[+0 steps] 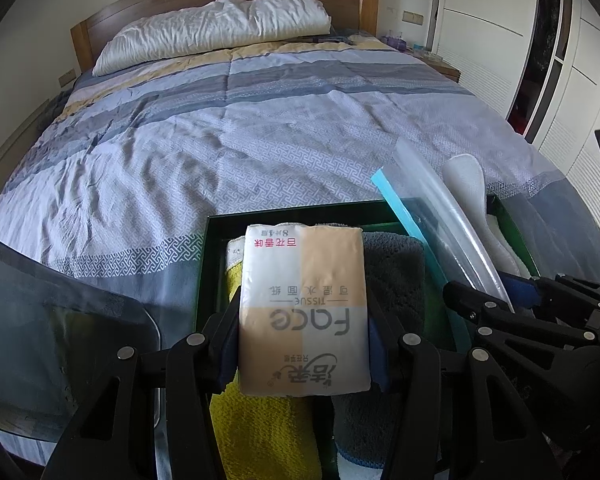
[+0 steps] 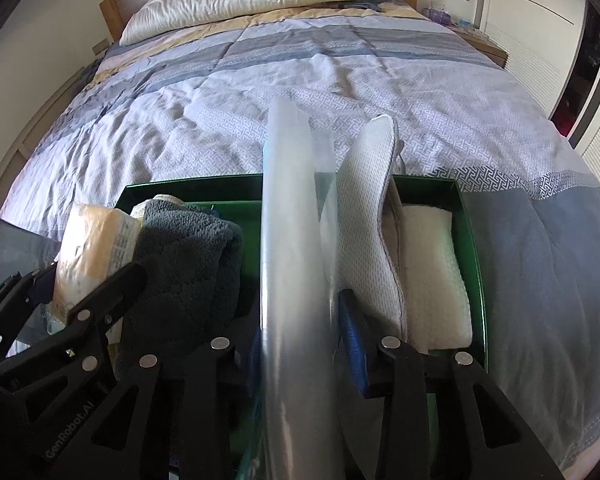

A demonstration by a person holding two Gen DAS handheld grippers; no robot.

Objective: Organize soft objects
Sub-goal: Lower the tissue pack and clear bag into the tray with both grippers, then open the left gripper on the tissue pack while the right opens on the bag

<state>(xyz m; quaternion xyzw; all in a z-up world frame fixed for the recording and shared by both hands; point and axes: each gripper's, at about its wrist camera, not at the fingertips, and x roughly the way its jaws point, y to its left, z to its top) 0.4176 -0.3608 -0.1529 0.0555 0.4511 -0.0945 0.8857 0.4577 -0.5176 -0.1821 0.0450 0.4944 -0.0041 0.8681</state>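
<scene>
Task looks well along, judging by the fill: the green box (image 2: 470,240) at the foot of the bed (image 1: 260,128) already holds a dark grey towel (image 2: 184,248), a yellow towel (image 1: 260,432), a white foam pad (image 2: 432,272) at the right end, and a grey-white mesh insole (image 2: 370,208) standing on edge beside the pad. Left to do, as far as visible: seat the tissue pack and the plastic bag. No loose soft objects show on the bedspread; the white pillow (image 1: 216,28) lies at the headboard, well apart.

Left hand-held gripper (image 1: 304,344): clamped on the Face tissue pack (image 1: 304,312), one pad on each long side, pack held flat with its label up, reaching forward over the left half of the box, above the yellow and grey towels. Whether the pack touches them, cannot tell.

Right hand-held gripper (image 2: 300,344): closed on a clear plastic zip bag (image 2: 288,240) with a teal strip (image 1: 396,200) along one edge. The bag stands upright on edge and sticks out forward over the middle of the box, between the grey towel and the insole. The blue pad on the right side presses the film; the left pad is mostly hidden behind the bag.

Both grippers sit side by side at the near edge of the box, pointing toward the headboard, the left just beside the right.
</scene>
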